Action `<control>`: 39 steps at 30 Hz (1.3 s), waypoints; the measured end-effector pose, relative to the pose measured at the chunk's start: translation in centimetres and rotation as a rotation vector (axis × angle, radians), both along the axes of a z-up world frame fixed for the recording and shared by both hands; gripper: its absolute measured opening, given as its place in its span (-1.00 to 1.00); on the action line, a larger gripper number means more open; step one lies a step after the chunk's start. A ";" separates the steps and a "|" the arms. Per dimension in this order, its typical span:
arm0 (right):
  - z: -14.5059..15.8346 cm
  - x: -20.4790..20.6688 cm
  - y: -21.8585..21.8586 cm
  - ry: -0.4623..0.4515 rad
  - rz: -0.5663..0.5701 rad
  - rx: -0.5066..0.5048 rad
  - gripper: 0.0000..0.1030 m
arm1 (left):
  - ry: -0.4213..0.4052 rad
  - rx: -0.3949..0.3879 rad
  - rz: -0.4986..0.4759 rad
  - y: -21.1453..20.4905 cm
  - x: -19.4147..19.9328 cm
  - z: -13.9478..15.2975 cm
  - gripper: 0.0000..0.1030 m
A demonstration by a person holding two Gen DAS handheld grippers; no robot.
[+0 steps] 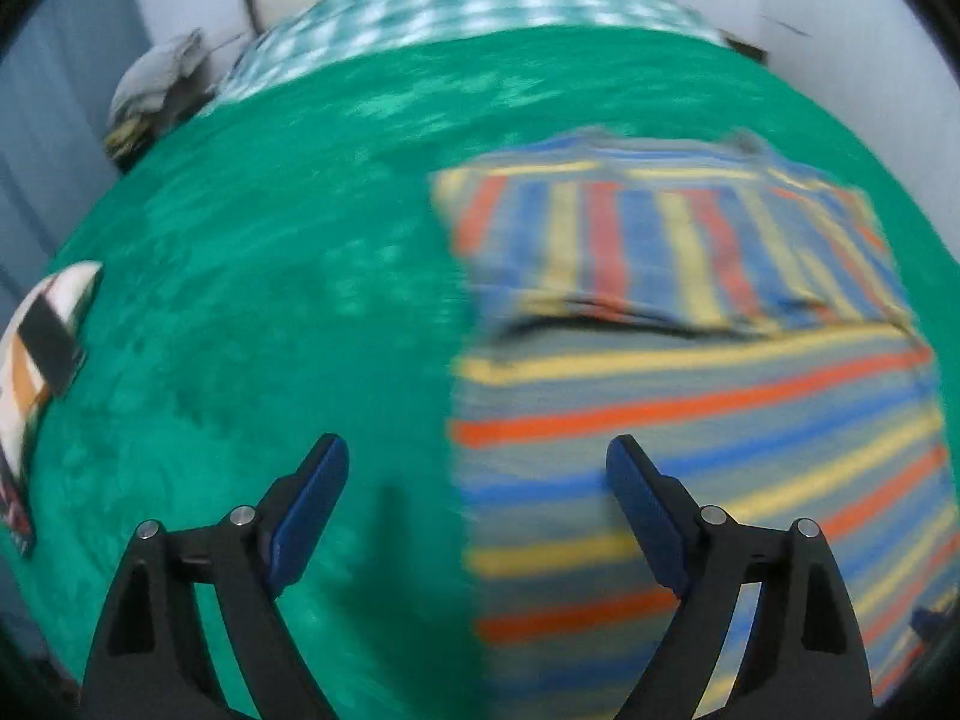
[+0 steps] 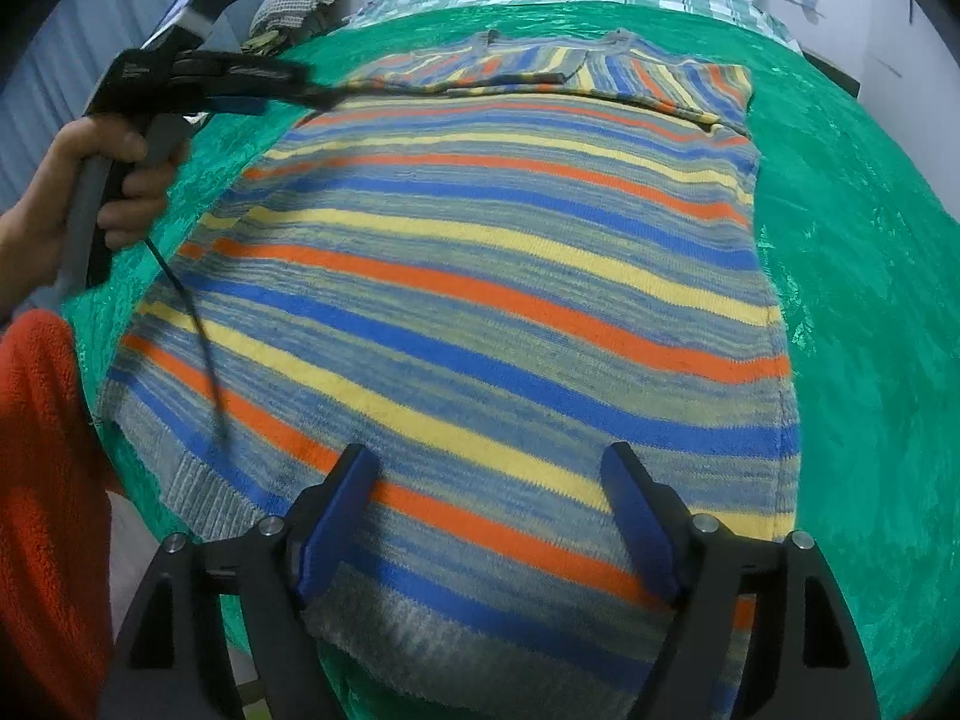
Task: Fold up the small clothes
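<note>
**Striped sweater lying lengthwise ahead of the right claw**

The striped sweater [image 2: 480, 276] is lying flat on the green blanket [image 2: 870, 300], sleeves folded across its chest, hem nearest the right gripper [image 2: 489, 516] and collar farthest. Its long axis is running straight away from that claw, which is hovering wide open over the hem, gripping nothing. The left gripper [image 1: 477, 498], also spread and empty, is hanging beside the sweater's [image 1: 690, 408] left edge. The right is judged nearer for lifting the hem.

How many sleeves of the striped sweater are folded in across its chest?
2. The left sleeve and right sleeve lie folded across the top of the striped sweater, meeting near the collar.
</note>
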State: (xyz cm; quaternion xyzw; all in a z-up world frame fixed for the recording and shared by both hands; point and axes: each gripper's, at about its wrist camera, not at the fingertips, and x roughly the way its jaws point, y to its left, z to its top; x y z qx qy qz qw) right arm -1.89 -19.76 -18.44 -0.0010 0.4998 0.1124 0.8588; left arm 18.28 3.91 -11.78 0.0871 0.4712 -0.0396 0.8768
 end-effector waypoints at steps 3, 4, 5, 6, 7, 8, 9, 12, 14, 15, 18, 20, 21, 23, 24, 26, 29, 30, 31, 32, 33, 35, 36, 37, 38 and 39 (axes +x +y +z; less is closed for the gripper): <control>-0.1 0.0 0.2 -0.003 -0.005 -0.008 0.56 | 0.016 0.040 -0.025 -0.4 2.7 -1.8 0.68; -0.1 0.0 0.2 -0.003 -0.006 -0.009 0.56 | 0.005 0.060 -0.036 -1.0 3.1 -2.2 0.64; -0.1 0.0 0.2 -0.003 -0.008 -0.009 0.56 | -0.012 0.075 -0.040 -1.8 3.9 -2.5 0.58; -0.1 0.0 0.2 -0.004 -0.008 -0.011 0.56 | -0.035 0.079 -0.029 -2.2 4.3 -2.7 0.30; -0.1 -0.1 0.3 -0.006 -0.009 -0.012 0.56 | -0.055 0.072 -0.008 -2.1 4.4 -2.9 -0.35; -0.1 0.0 0.3 -0.008 -0.009 -0.012 0.56 | -0.060 0.052 0.020 -1.7 4.8 -3.1 -0.66; -0.1 0.0 0.3 -0.010 -0.008 -0.014 0.56 | -0.032 -0.012 0.064 -0.7 5.1 -3.6 -0.84; -0.2 -0.1 0.4 -0.011 -0.001 -0.020 0.57 | -0.055 -0.012 0.088 0.2 3.6 -4.3 -0.84; -0.2 -0.1 0.3 -0.010 0.005 -0.019 0.58 | -0.066 0.033 0.049 -0.2 2.6 -4.3 -0.79; -0.2 0.0 0.3 -0.006 0.009 -0.017 0.58 | -0.055 0.045 0.028 -0.3 2.2 -4.2 -0.67; 0.6 0.5 -0.2 0.043 0.032 0.000 0.56 | -0.039 0.054 0.003 1.0 0.6 -2.6 0.33; 2.2 1.1 -1.3 0.076 0.025 0.058 0.41 | -0.086 0.003 -0.008 2.7 -0.7 -0.7 0.38; 3.2 1.6 -2.2 0.072 0.005 0.107 0.37 | -0.109 -0.022 -0.003 3.3 -0.6 0.3 0.38; 5.5 3.8 -4.0 0.055 -0.037 0.201 0.37 | -0.152 -0.081 0.010 3.7 0.8 1.9 0.18; 6.3 5.4 -4.6 0.051 -0.052 0.235 0.34 | -0.168 -0.129 0.006 3.6 1.9 2.5 -0.05; 7.8 10.5 -5.8 0.038 -0.078 0.320 0.19 | -0.166 -0.183 -0.006 2.4 4.1 2.7 -0.31; 8.4 18.1 -6.1 0.013 -0.133 0.400 -0.17 | -0.130 -0.195 -0.041 -0.2 6.5 1.0 -0.63; 8.4 20.5 -5.9 0.005 -0.149 0.432 -0.31 | -0.090 -0.187 -0.045 -1.0 7.1 -0.3 -0.78; 8.1 23.4 -5.2 -0.003 -0.146 0.462 -0.32 | -0.055 -0.168 -0.039 -1.4 7.6 -1.6 -0.83; 7.9 25.2 -4.5 -0.014 -0.140 0.470 -0.32 | -0.024 -0.127 -0.023 -1.5 8.0 -3.1 -0.84; 7.3 26.7 -3.8 -0.020 -0.130 0.480 -0.32 | -0.013 -0.079 -0.002 -1.3 8.1 -4.5 -0.87; 4.5 29.3 -2.1 0.058 -0.097 0.509 -0.32 | -0.048 -0.054 -0.007 -0.6 7.5 -5.1 -0.86; 2.7 29.9 -1.6 0.122 -0.101 0.478 -0.32 | -0.059 -0.024 -0.009 -0.5 7.2 -5.0 -0.86; 0.3 30.2 -1.0 0.224 -0.115 0.392 -0.60 | -0.064 0.025 -0.001 -0.4 7.1 -4.9 -0.79; -1.0 29.8 -0.8 0.259 -0.112 0.339 -0.79 | -0.060 0.044 -0.009 -0.2 7.0 -4.7 -0.75; -0.7 29.4 -1.1 0.233 -0.100 0.334 -0.89 | -0.053 0.042 -0.021 0.3 6.9 -4.1 -0.74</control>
